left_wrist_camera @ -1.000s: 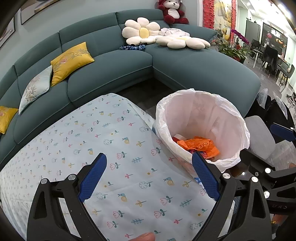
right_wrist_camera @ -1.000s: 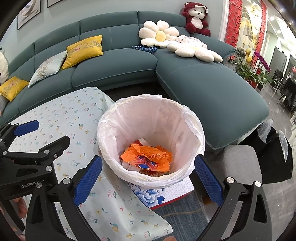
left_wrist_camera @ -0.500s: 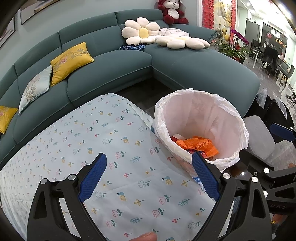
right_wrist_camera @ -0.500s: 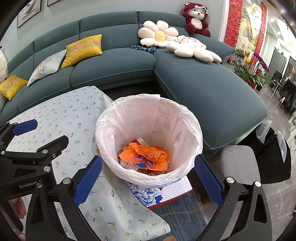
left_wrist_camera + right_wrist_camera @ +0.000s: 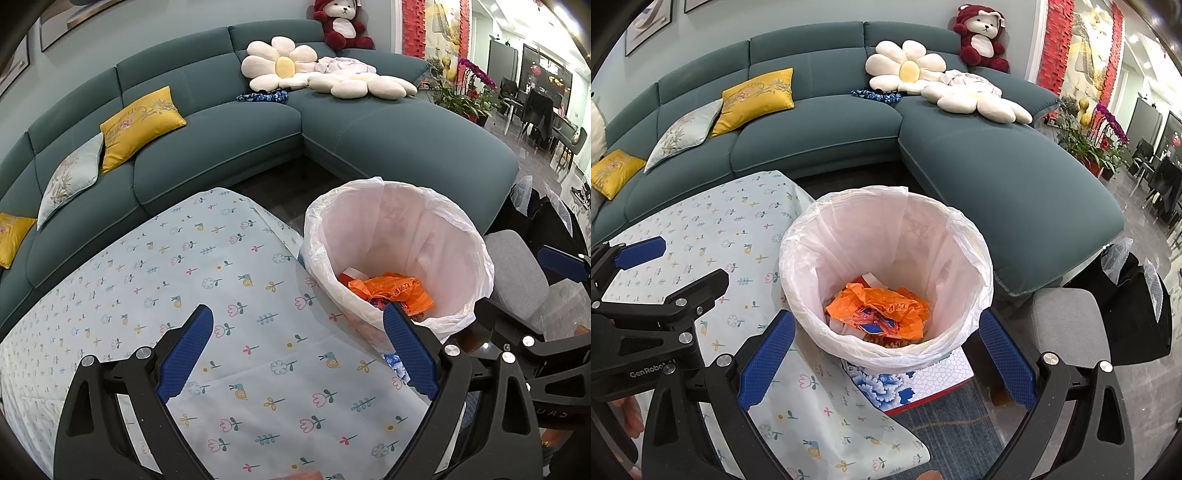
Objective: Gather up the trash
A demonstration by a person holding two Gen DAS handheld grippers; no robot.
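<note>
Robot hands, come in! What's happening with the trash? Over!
Left gripper open, empty. Right gripper open, empty, above bin. Orange bag inside the bin. Nothing in the way.

Home living room: teal sectional sofa (image 5: 831, 122) with yellow cushions (image 5: 755, 99), flower pillows (image 5: 907, 70), plush bear (image 5: 980, 37), floral-clothed table (image 5: 207, 314), potted orchids (image 5: 1108, 129).

Crumpled orange wrapper (image 5: 882, 312) inside white-lined bin (image 5: 975, 240)
</note>
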